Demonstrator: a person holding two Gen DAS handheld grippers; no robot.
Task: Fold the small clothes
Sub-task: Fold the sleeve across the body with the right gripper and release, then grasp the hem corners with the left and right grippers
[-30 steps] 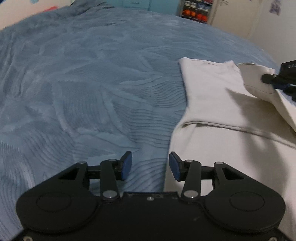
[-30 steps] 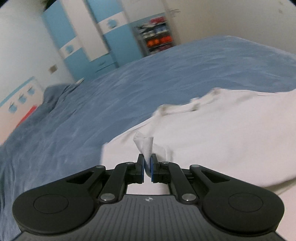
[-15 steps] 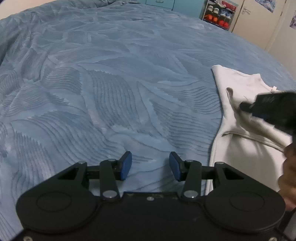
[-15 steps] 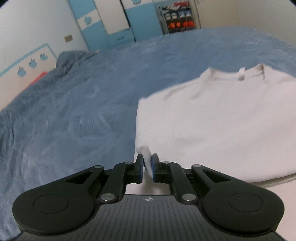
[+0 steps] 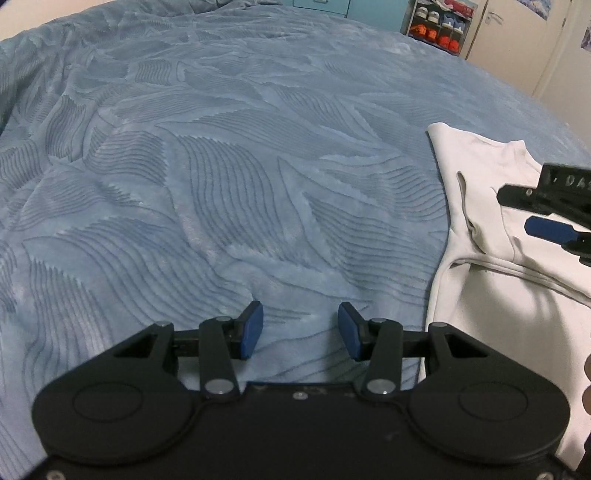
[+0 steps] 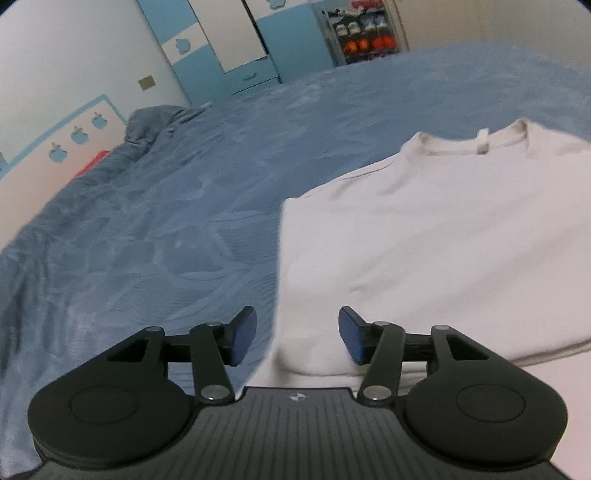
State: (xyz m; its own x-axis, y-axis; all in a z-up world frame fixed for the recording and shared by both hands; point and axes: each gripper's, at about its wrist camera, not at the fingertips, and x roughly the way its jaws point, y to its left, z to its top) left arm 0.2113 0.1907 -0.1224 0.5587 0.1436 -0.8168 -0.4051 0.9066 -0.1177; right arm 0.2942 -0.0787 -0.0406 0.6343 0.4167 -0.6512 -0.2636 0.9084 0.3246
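Now your left gripper (image 5: 300, 330) stands with its blue pads (image 5: 250, 329) spread apart and nothing between them, hovering over the bare blue bedspread (image 5: 221, 166) with its raised leaf pattern. The white shirt (image 5: 491, 236) lies to its right on the bed, its left edge running close beside the right finger of that gripper. In the left wrist view the shirt's upper part is doubled over the lower part, leaving a seam-like fold line across it, with a few soft creases near the top corner.

Your right gripper (image 6: 297, 334) is also spread wide and holds nothing. Its left pad sits over the bedspread (image 6: 147, 240) and its right pad over the white shirt (image 6: 443, 240), so the shirt's near-left corner lies between and just below the fingers. From this side you see the neckline with its small hanging loop at the far end, and the cloth lies mostly flat with a rounded folded edge nearest the gripper.

In the left wrist view, the right gripper (image 5: 546, 218) shows at the right border above the shirt, one blue pad visible.

Beyond the bed stand blue and white wardrobes (image 6: 236, 40) and a shoe rack (image 6: 364, 29).
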